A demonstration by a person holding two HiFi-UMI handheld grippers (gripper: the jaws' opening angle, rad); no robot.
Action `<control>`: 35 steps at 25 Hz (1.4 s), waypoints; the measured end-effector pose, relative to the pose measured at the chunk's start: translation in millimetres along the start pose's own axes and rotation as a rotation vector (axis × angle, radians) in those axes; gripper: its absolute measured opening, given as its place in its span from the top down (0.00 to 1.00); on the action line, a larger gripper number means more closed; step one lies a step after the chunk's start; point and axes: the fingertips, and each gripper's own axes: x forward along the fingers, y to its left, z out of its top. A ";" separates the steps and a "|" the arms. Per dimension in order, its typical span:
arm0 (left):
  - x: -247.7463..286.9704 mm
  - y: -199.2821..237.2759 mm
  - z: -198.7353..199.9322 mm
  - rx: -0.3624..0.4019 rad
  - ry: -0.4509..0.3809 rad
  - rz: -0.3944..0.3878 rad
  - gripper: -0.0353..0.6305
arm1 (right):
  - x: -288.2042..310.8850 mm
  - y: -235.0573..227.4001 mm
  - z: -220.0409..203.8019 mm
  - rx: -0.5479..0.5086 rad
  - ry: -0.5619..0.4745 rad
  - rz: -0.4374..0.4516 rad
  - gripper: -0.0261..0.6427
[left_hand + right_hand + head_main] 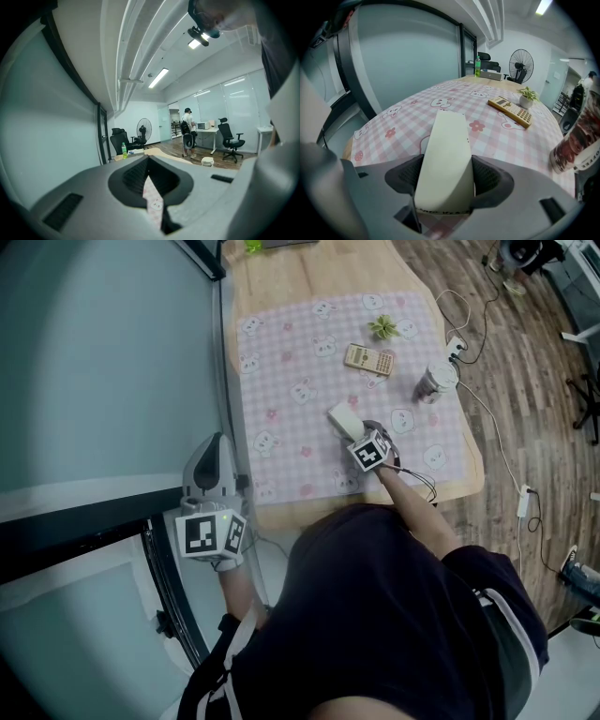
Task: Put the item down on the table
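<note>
Cream box clamped on both long sides by right tool; jaws part-open on it. Box juts forward of the tool, low over the pink checked cloth on the worktop; contact with cloth not discernible. Calculator and potted plant ahead-right of tool. Left tool: jaws nearly together, empty, held off the worktop's left edge.

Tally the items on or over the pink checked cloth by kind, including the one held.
white box, held in the right gripper: 1
calculator: 1
potted plant: 1
jar: 1
Total: 4
</note>
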 end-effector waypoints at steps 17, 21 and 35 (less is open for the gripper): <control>1.3 -2.8 -4.1 -0.006 0.006 -0.010 0.95 | -0.7 6.6 -0.8 0.013 -0.054 -0.003 0.44; 0.0 -0.5 -5.0 -0.012 0.010 -0.011 0.95 | -0.7 -6.6 -3.9 0.063 -0.068 -0.043 0.27; 4.2 -3.4 -4.6 -0.010 0.008 -0.018 0.95 | -2.0 -4.5 -6.6 0.079 -0.075 -0.012 0.19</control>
